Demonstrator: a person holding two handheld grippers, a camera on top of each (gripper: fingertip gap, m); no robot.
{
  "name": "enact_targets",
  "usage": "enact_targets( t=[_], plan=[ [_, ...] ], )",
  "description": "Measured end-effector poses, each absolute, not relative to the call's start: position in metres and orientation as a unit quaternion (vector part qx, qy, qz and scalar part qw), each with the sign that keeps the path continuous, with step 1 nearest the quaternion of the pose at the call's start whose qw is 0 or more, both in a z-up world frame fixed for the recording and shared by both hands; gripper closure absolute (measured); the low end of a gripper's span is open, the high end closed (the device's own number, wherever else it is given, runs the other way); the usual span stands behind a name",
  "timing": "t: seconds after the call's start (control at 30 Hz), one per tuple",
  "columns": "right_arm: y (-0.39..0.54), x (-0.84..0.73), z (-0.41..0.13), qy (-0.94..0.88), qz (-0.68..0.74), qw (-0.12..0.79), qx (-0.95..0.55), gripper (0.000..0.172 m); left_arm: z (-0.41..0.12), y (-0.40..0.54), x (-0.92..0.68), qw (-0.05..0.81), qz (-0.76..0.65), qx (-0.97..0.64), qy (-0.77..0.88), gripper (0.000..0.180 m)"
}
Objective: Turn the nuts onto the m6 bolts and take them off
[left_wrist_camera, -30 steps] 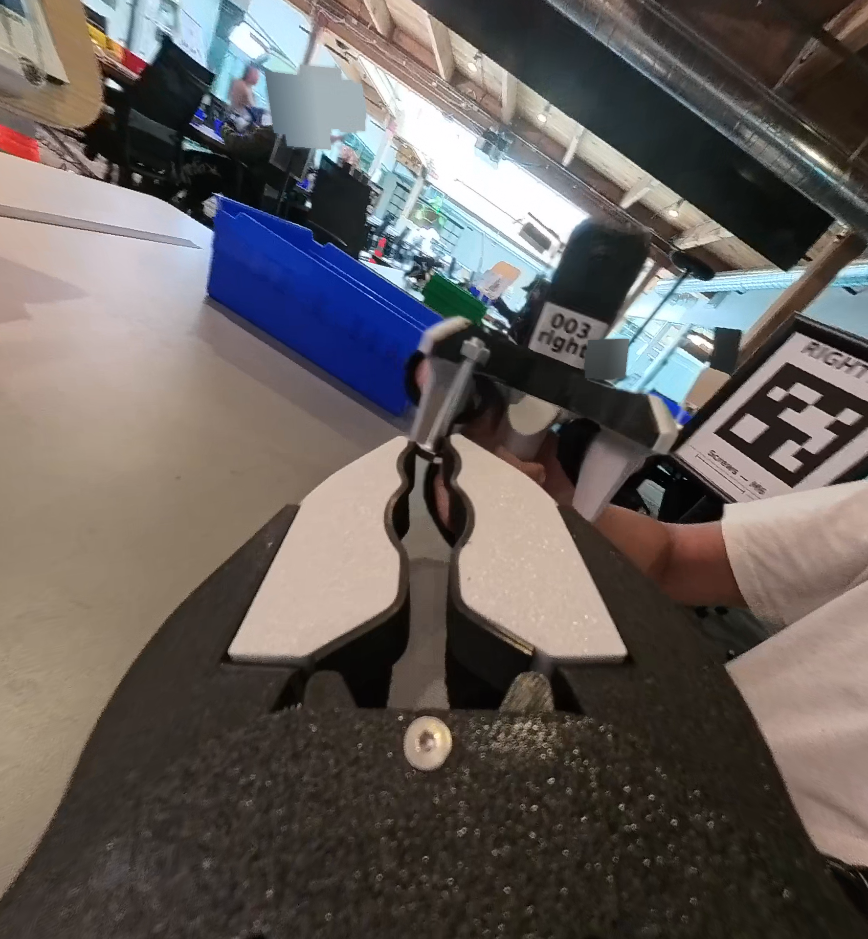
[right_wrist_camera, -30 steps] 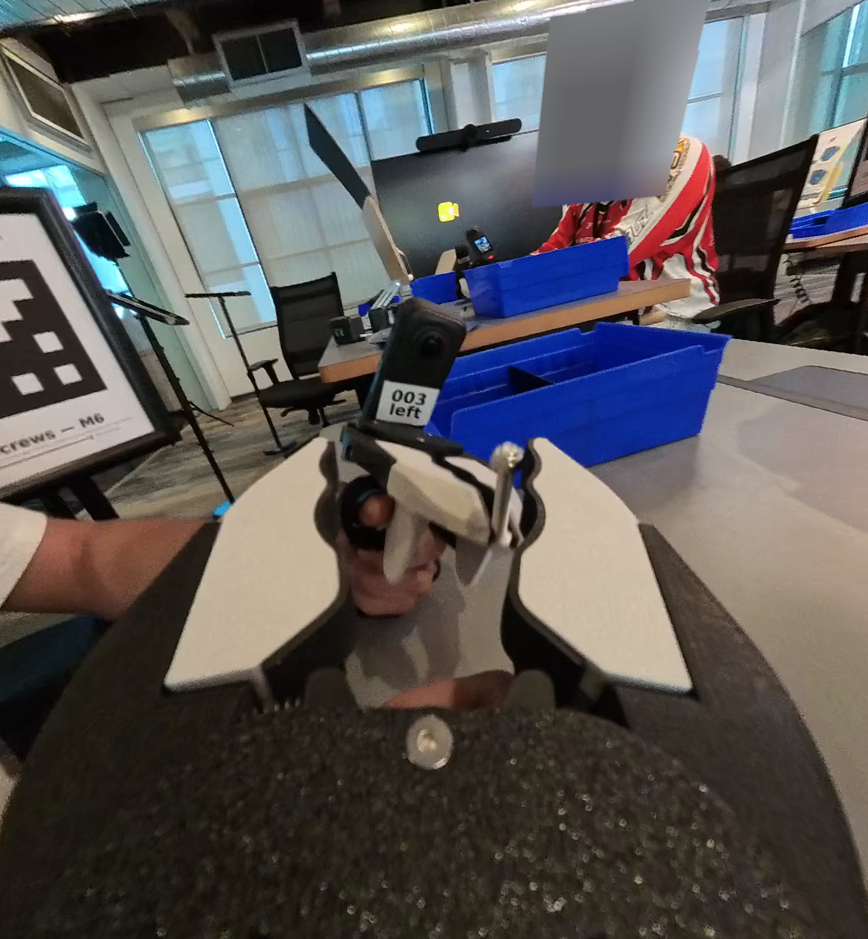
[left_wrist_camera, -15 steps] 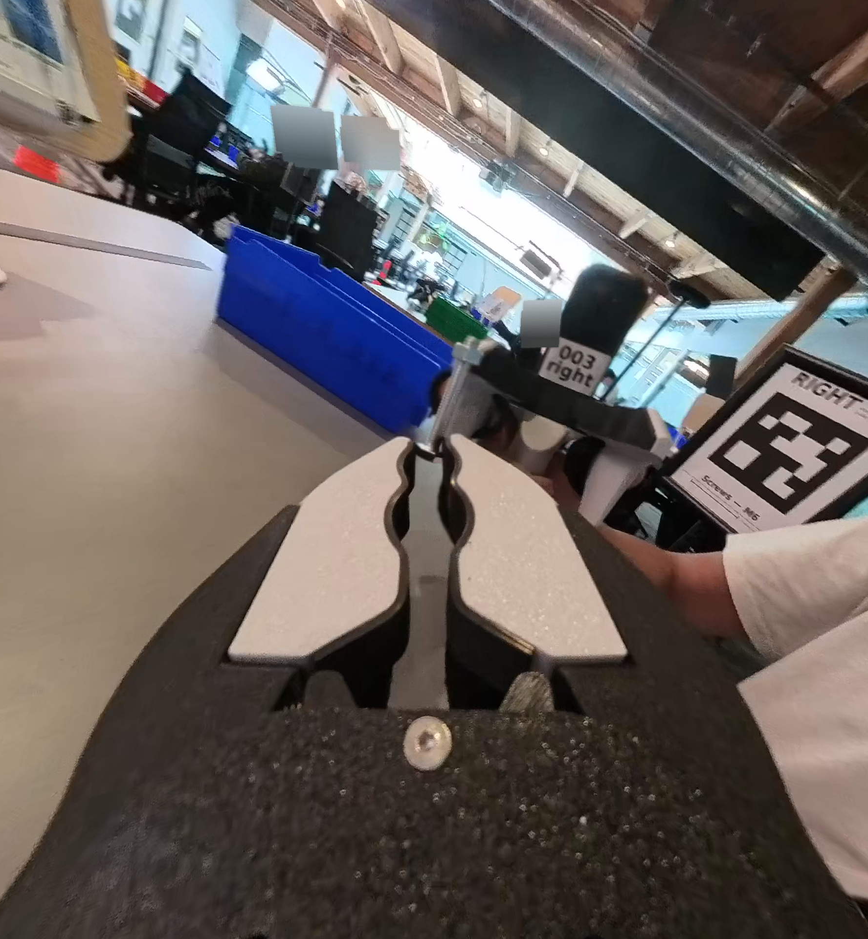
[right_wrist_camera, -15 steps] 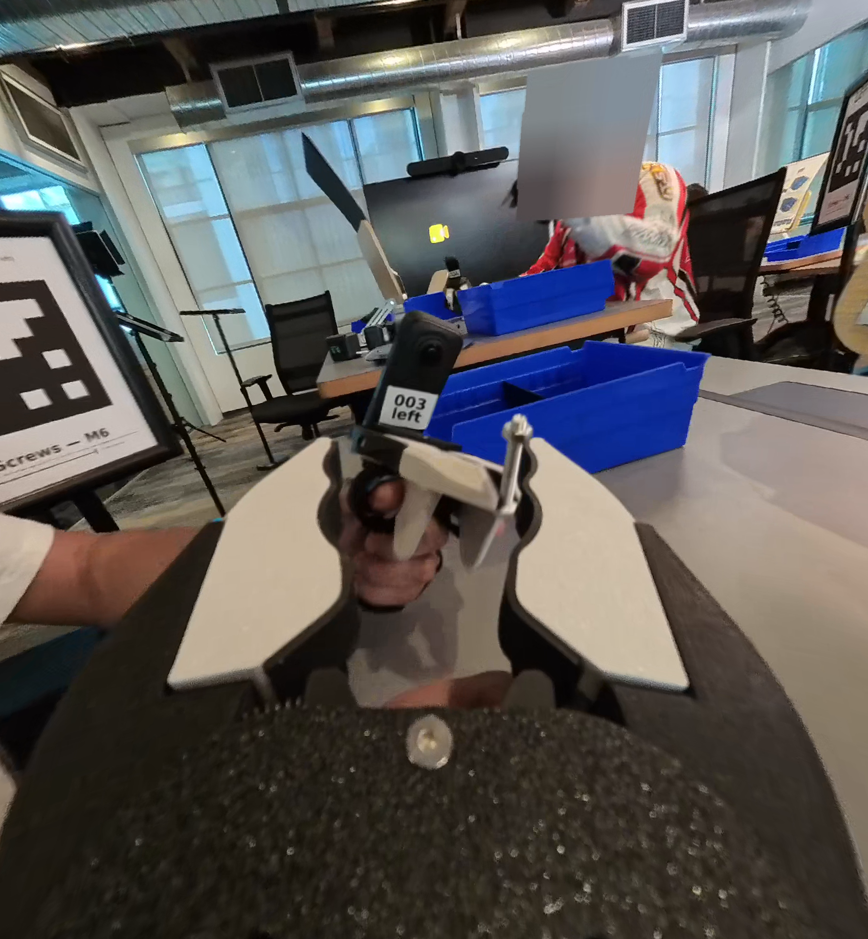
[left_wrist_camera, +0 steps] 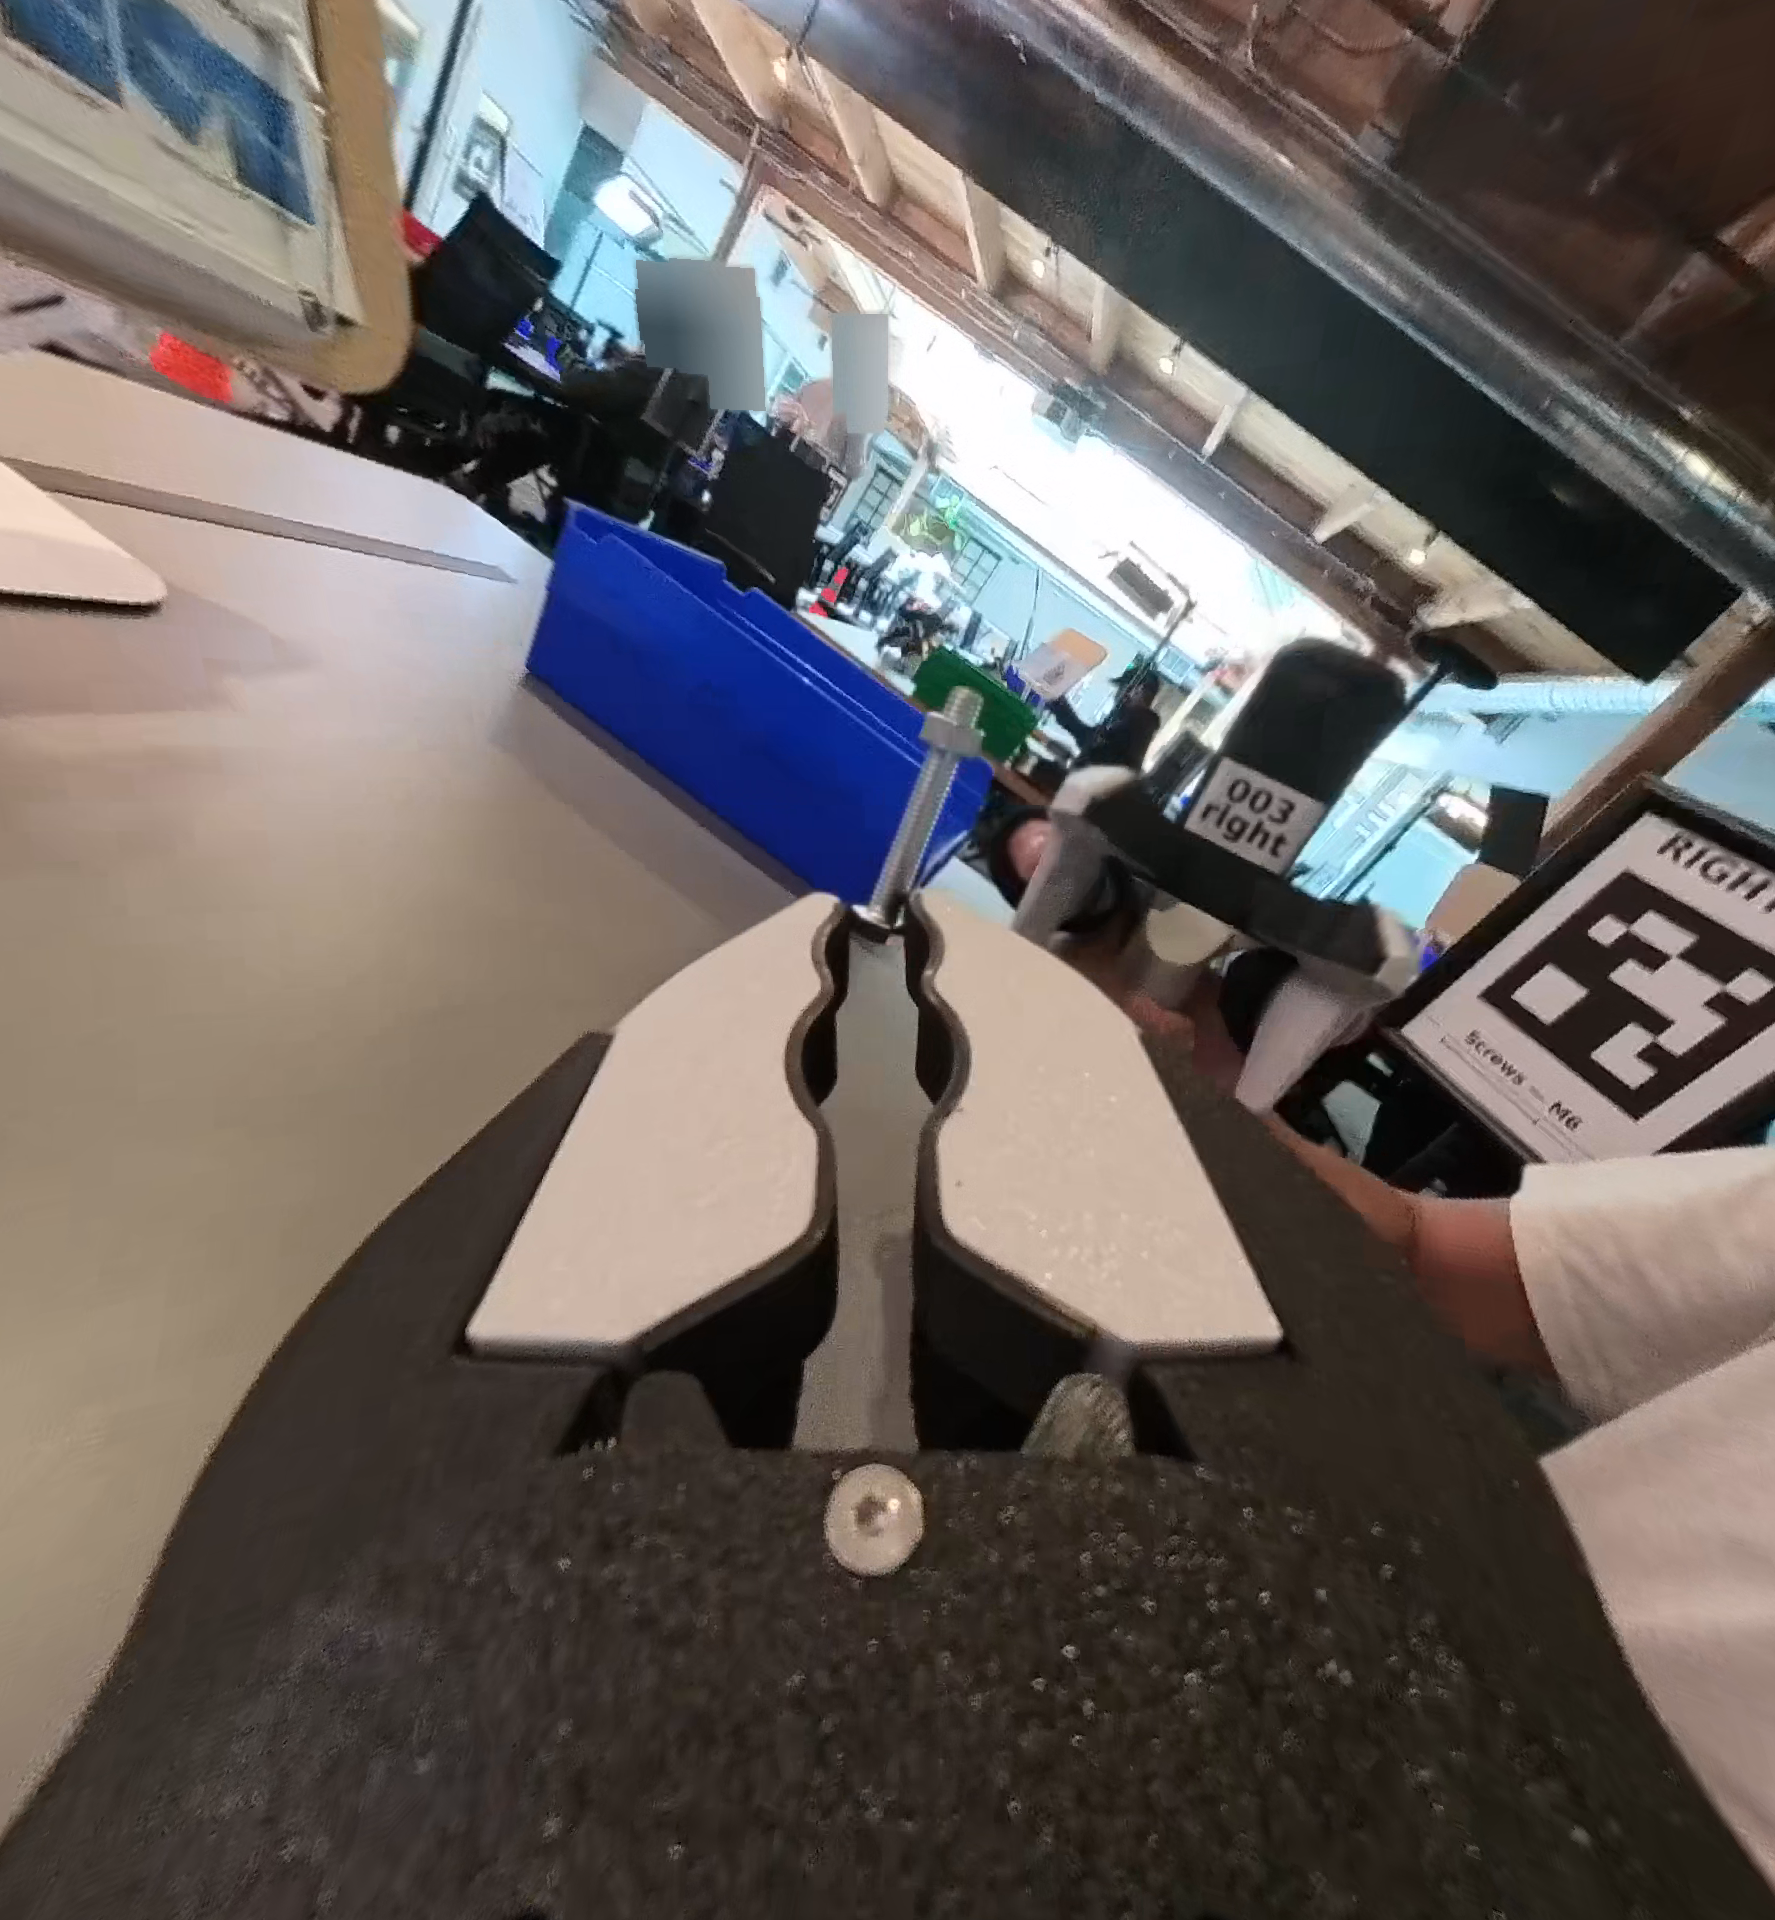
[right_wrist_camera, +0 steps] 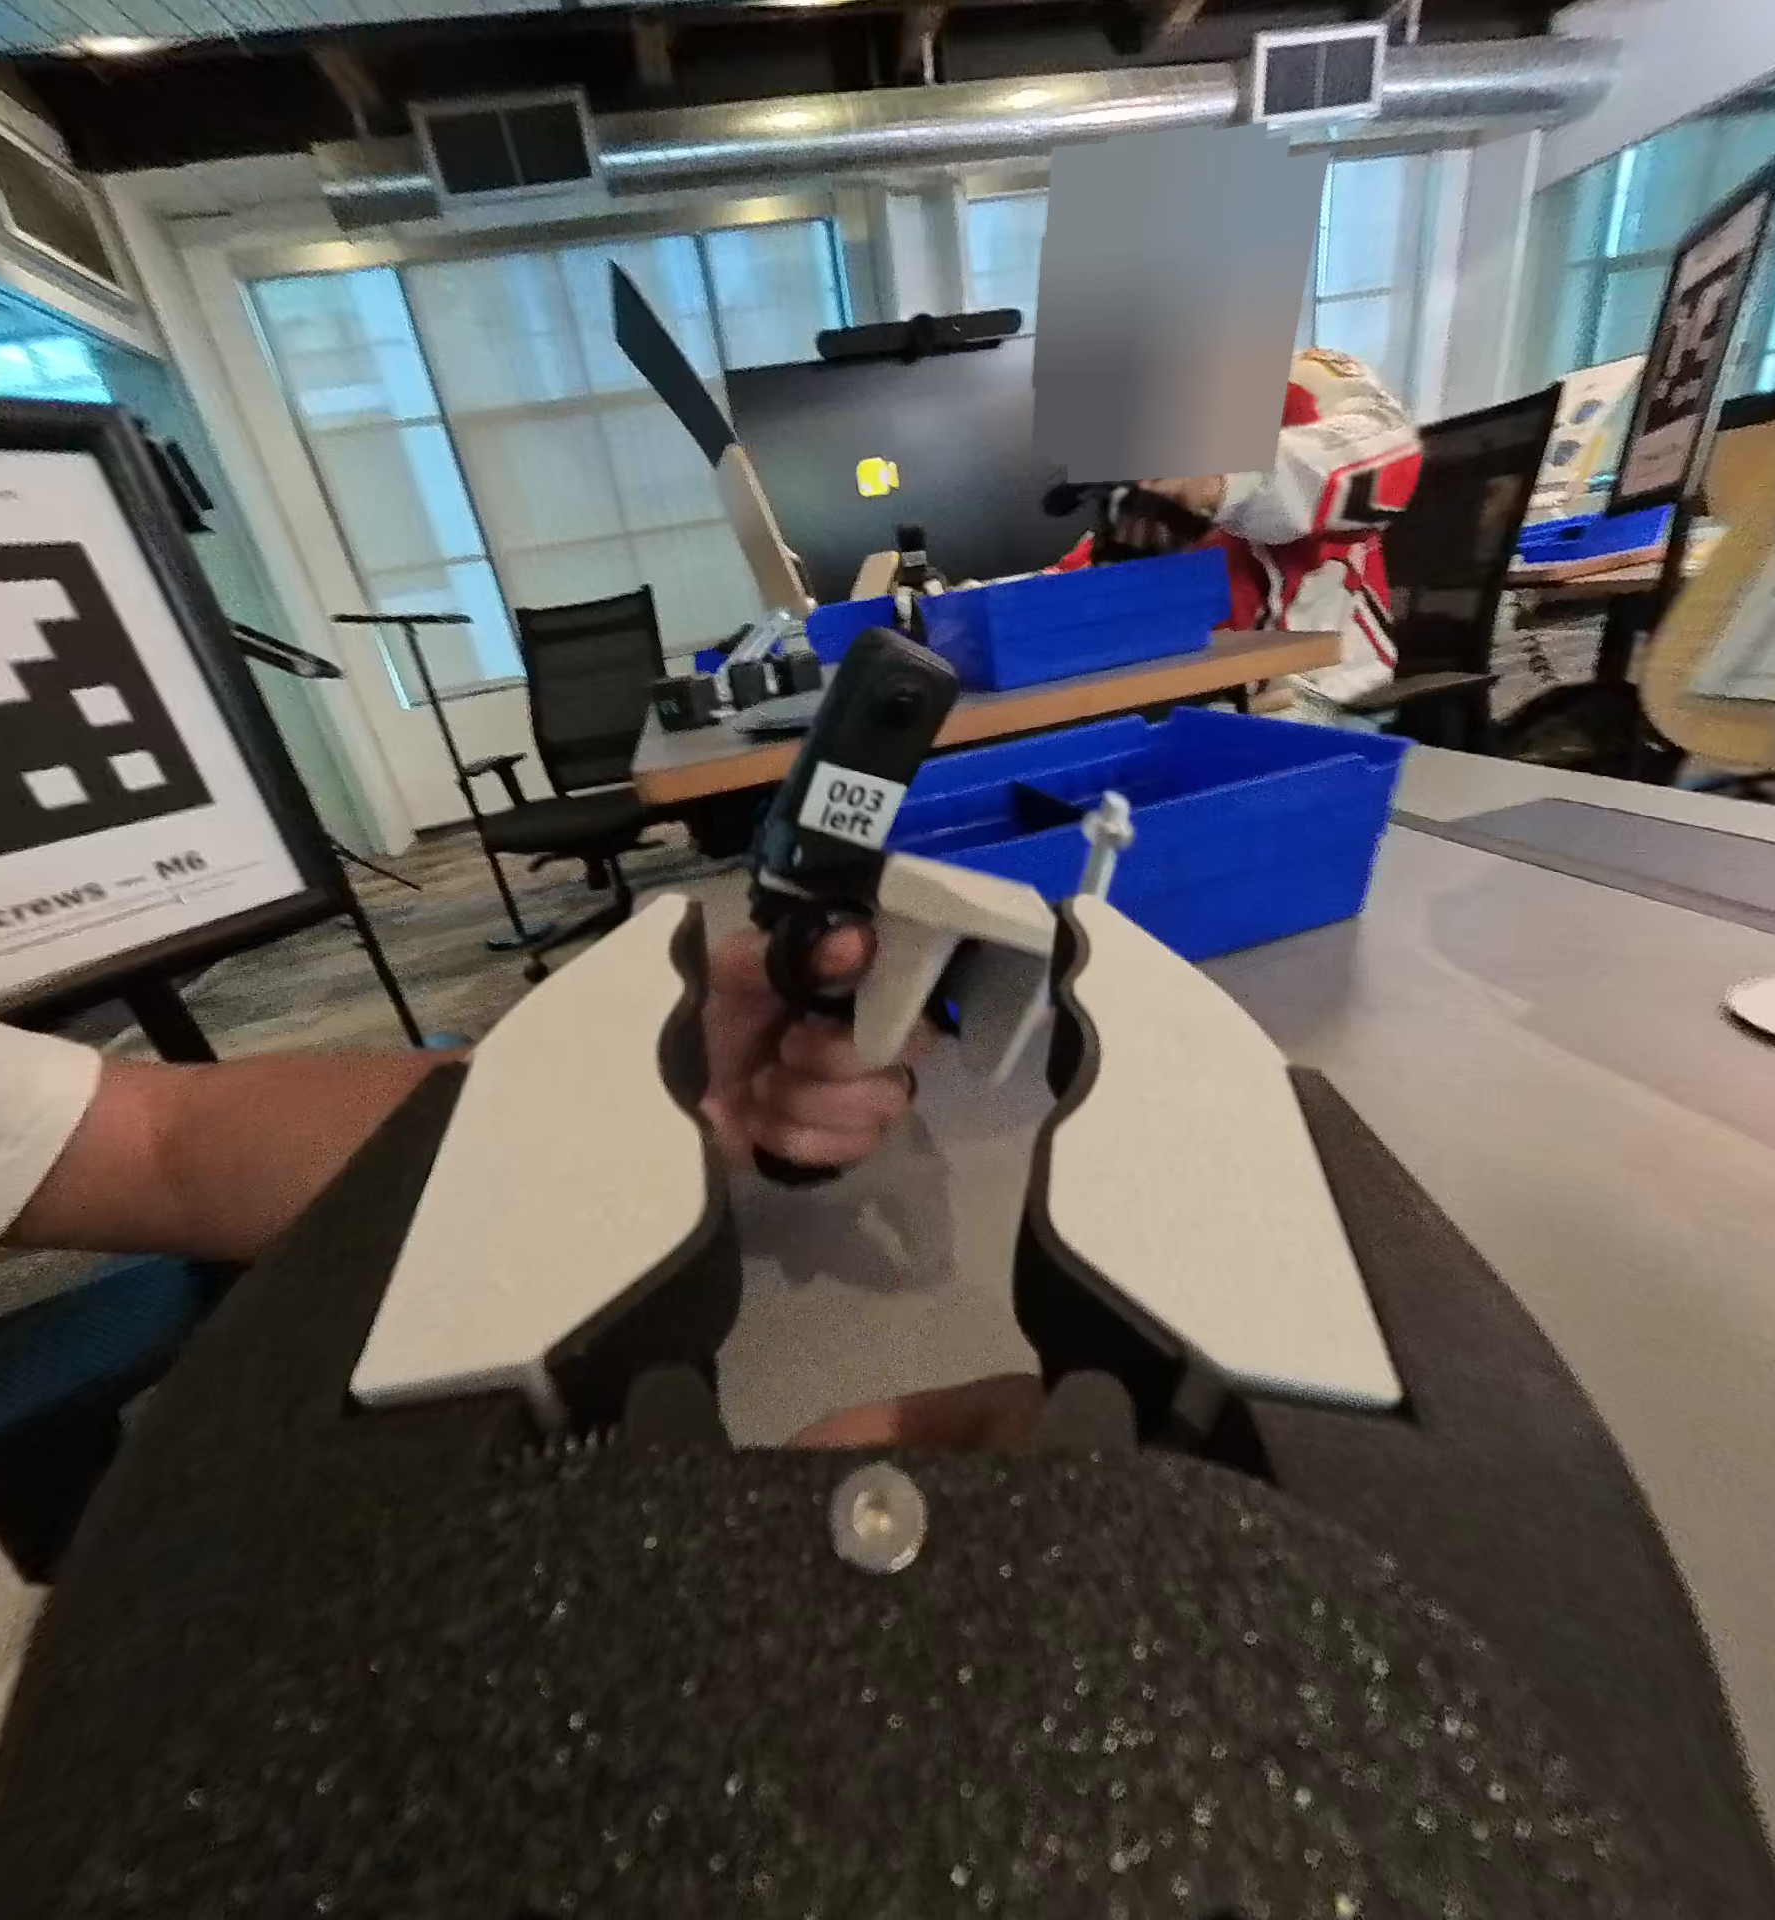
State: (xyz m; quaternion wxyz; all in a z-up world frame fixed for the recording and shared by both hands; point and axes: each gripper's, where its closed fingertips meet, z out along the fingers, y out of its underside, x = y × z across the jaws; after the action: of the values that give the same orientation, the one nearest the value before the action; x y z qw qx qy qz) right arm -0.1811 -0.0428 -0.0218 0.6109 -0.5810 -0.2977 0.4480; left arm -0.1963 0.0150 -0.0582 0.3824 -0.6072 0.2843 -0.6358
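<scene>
Here we pinch the bolt (left_wrist_camera: 912, 821) by its head in the left gripper (left_wrist_camera: 878, 920), fingertips pressed on it, so the threaded shaft stands up and away with the nut (left_wrist_camera: 950, 736) near its free end, open to the other tool. We hold it above the grey table (left_wrist_camera: 187, 935), in front of the blue bin (left_wrist_camera: 737, 717), the hand (right_wrist_camera: 810, 1081) wrapped around the grip below. Further right, the right gripper (left_wrist_camera: 1215, 935) stands spread and bare, off to the side of the bolt, the forearm (left_wrist_camera: 1434, 1257) reaching in level, probably between turns.
</scene>
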Motion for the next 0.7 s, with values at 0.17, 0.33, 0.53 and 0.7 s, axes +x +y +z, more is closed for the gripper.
enact_targets(
  t=[0.17, 0.33, 0.53, 0.7],
  plan=[
    [-0.049, -0.150, -0.040, -0.285, 0.420, 0.608, -0.611, 0.109, -0.050, 0.014, -0.202, 0.384, -0.648, -0.595, 0.280, 0.171],
    [-0.040, -0.139, -0.044, -0.253, 0.424, 0.603, -0.627, 0.117, -0.043, -0.004, -0.189, 0.368, -0.661, -0.577, 0.308, 0.171],
    [-0.037, -0.154, -0.039, -0.233, 0.476, 0.582, -0.616, 0.127, -0.050, -0.027, -0.169, 0.325, -0.683, -0.566, 0.327, 0.171],
    [-0.037, -0.167, -0.043, -0.238, 0.487, 0.575, -0.613, 0.128, -0.057, -0.037, -0.159, 0.311, -0.683, -0.566, 0.340, 0.171]
  ],
)
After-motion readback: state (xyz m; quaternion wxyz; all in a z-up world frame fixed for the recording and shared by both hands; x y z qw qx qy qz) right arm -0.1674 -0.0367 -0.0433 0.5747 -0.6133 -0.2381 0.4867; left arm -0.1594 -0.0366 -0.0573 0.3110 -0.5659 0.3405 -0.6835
